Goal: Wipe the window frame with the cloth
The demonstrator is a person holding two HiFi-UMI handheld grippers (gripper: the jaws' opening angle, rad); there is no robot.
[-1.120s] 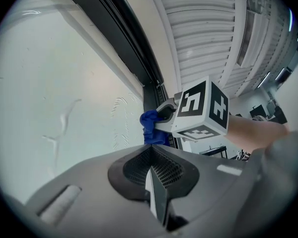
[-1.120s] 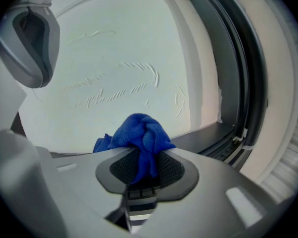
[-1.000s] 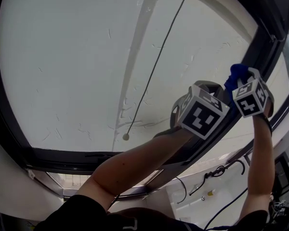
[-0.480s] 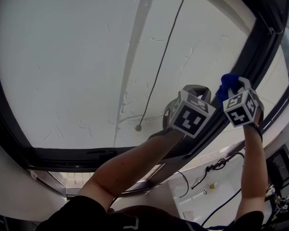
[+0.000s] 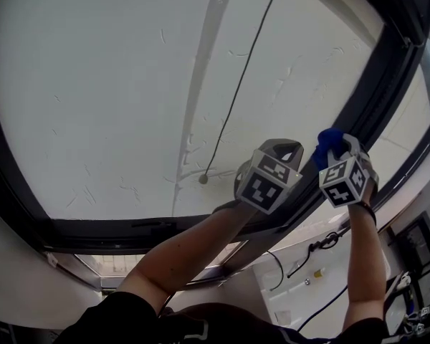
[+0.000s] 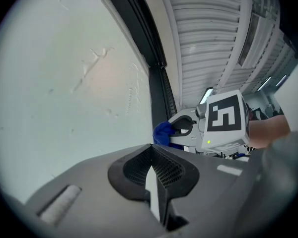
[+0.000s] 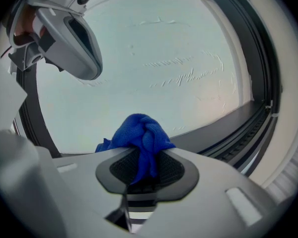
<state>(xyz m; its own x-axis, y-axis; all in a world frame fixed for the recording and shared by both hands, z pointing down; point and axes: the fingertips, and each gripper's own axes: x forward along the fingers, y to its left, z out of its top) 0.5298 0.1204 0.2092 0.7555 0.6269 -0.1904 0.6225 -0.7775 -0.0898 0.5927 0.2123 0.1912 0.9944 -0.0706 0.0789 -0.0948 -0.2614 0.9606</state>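
Upper left, the pane (image 5: 93,99) lies open; 1 thin cord (image 5: 240,84) crosses the centre. At right, the dark window frame (image 5: 376,77) blocks passage.

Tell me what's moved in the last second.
The right gripper, shut on the bunched blue cloth, has slid down-left along the dark window frame, toward the person. The left gripper, shut and empty, moved the same way beside it. Nothing was grasped or released; the white pane and thin hanging cord look unchanged.
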